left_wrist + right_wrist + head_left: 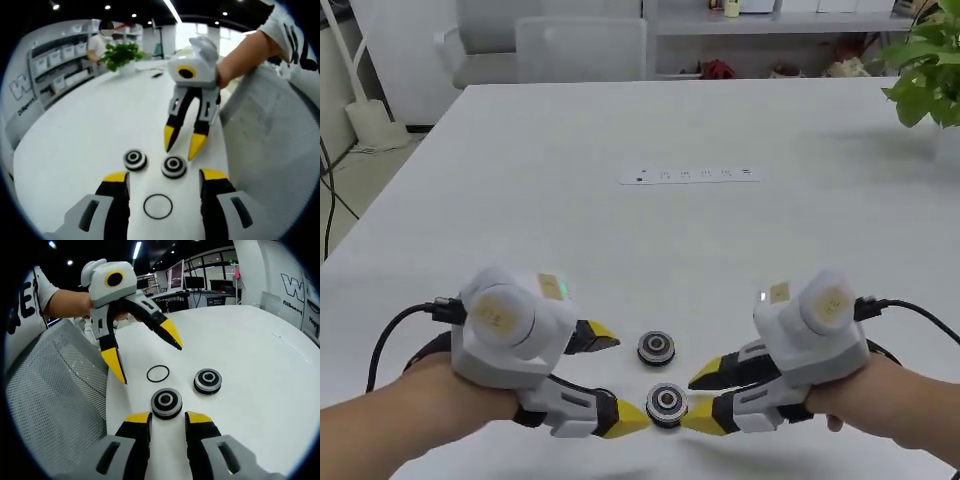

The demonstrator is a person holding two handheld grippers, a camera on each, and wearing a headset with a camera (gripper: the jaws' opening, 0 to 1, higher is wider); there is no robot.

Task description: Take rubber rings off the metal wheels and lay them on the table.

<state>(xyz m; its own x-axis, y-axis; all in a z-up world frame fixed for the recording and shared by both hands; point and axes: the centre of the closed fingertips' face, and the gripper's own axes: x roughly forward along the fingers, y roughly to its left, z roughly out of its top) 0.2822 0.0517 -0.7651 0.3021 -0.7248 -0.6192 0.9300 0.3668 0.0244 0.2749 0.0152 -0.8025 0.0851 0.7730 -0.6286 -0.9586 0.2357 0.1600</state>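
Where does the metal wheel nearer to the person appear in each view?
Head view: near wheel bottom centre, below the far wheel.
Left gripper view: near wheel is the right one.
Right gripper view: near wheel is the left, lower one.
Shared landmark: the far wheel beside it.

A white table [740,120] stretches far; a green plant [928,72] (leafy) stands far right; shelves [770,25] beyond; ceiling lights [172,10] overhead.
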